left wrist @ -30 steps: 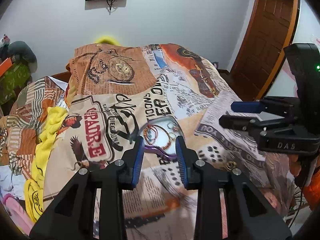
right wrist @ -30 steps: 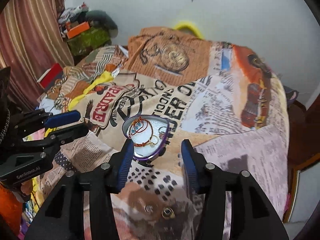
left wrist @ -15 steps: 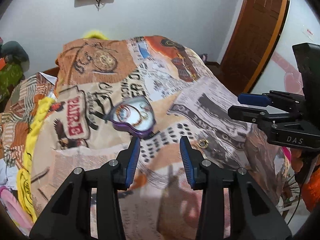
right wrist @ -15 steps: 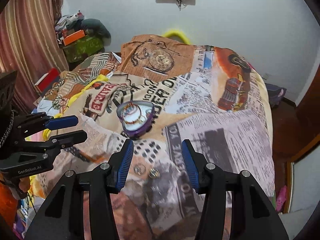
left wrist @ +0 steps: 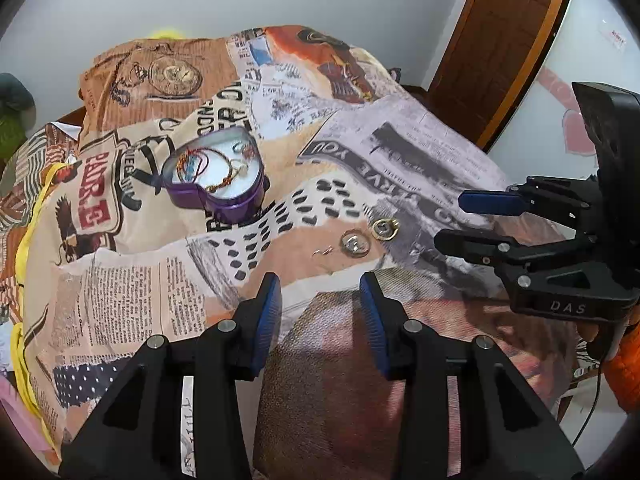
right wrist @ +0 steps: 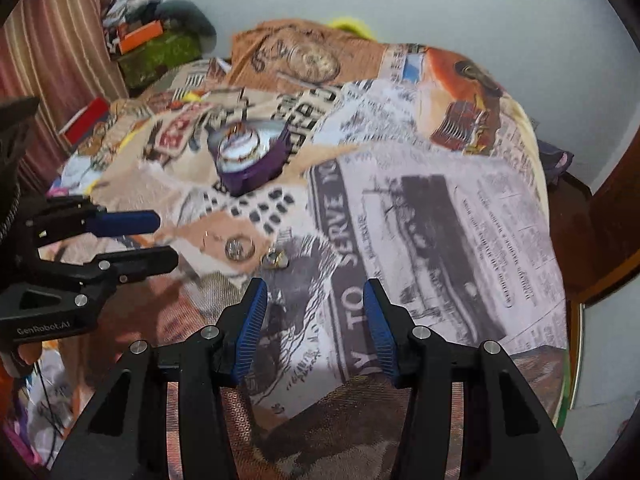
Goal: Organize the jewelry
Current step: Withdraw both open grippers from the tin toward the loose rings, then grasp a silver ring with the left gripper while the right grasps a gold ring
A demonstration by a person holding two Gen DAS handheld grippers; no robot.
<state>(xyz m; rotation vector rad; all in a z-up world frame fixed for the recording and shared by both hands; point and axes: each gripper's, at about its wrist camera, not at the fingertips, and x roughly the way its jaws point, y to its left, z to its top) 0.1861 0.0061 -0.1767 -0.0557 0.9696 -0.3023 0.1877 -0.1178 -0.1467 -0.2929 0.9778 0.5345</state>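
Observation:
A purple heart-shaped jewelry box (left wrist: 218, 178) lies open on the printed bedspread, with bracelets and a chain inside; it also shows in the right wrist view (right wrist: 250, 158). Nearer to me lie a silver ring (left wrist: 354, 245), a gold ring (left wrist: 385, 228) and a thin small earring (left wrist: 322, 252). The two rings show in the right wrist view too, silver (right wrist: 239, 248) and gold (right wrist: 275, 259). My left gripper (left wrist: 320, 312) is open and empty, just short of the rings. My right gripper (right wrist: 314, 320) is open and empty, to the right of them.
The bed (left wrist: 420, 152) is covered by a newspaper-print spread. A yellow cloth (left wrist: 32, 216) lies at its left side. A wooden door (left wrist: 500, 40) stands at the right. A curtain (right wrist: 48, 60) and a cluttered shelf (right wrist: 152, 40) are at the left.
Both grippers have pulled back from the purple box toward the near edge of the bed. The loose rings now lie just in front of the left gripper's fingers. Both stay open.

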